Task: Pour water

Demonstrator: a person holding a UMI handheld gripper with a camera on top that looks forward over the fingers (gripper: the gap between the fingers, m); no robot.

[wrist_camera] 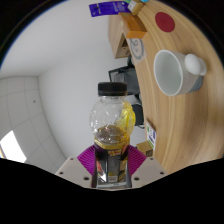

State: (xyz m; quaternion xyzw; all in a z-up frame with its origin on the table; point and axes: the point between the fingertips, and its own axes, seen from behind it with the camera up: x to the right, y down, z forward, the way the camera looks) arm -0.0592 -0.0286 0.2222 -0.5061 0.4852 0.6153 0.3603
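A clear plastic bottle (112, 120) with a yellow label and a black cap (110, 89) stands out from between my fingers. My gripper (112, 160) is shut on its lower part, with the purple pads (90, 158) pressed against both sides. The cap is on. A white mug (175, 72) sits on the wooden table (172, 115), beyond the bottle and to its right, apart from it. The whole scene looks rolled sideways: the table rises along the right and the mug's mouth faces left. The bottle's base is hidden between my fingers.
A red round disc (165, 18) lies on the table past the mug. A purple box (103, 9) and an orange object (135, 5) sit at the far end. White tiled floor (20, 105) fills the left side.
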